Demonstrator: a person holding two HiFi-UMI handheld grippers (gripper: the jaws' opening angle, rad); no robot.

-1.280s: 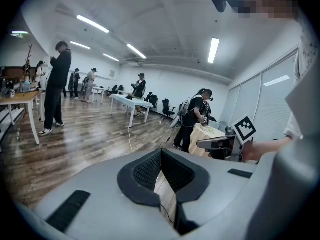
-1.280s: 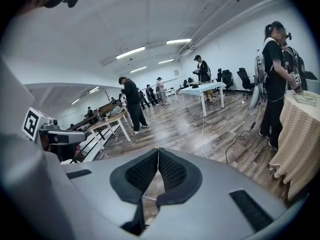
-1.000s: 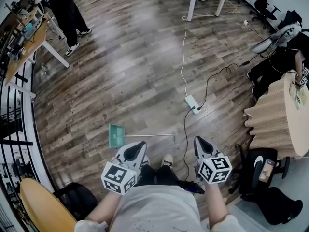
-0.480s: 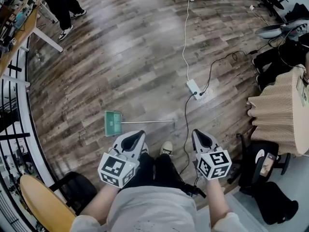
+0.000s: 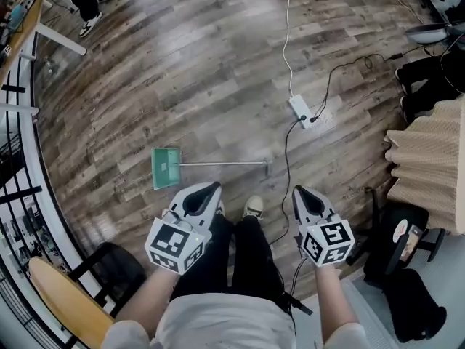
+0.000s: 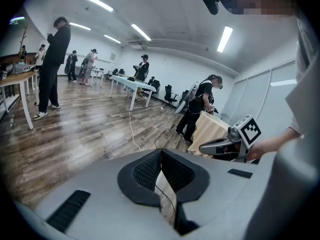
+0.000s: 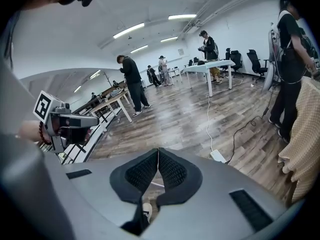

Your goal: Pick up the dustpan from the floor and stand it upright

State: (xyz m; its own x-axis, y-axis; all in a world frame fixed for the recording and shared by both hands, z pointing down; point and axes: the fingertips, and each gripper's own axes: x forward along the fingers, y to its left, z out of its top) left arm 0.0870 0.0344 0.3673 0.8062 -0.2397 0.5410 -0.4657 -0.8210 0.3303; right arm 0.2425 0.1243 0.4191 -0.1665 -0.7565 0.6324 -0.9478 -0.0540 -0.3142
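Note:
The dustpan lies flat on the wood floor, its green pan point(image 5: 166, 167) to the left and its thin metal handle point(image 5: 225, 164) running right. My left gripper point(image 5: 211, 188) hovers just on the near side of the handle, jaws shut with nothing between them point(image 6: 161, 151). My right gripper point(image 5: 297, 192) hangs to the right of the handle's end, also shut and empty point(image 7: 158, 151). Neither touches the dustpan. The person's legs and a shoe point(image 5: 253, 208) stand between the two grippers.
A white power strip point(image 5: 299, 110) with white and black cables lies beyond the handle's end. A tan-seated chair point(image 5: 65, 304) stands near left, a black railing point(image 5: 14, 195) along the left. A black bag point(image 5: 396, 246) and a beige draped table point(image 5: 432, 173) are at right. People stand far off.
Both grippers have come down toward the floor and the head view has tipped lower, so the dustpan now sits closer ahead of the grippers. The dustpan itself has not moved.

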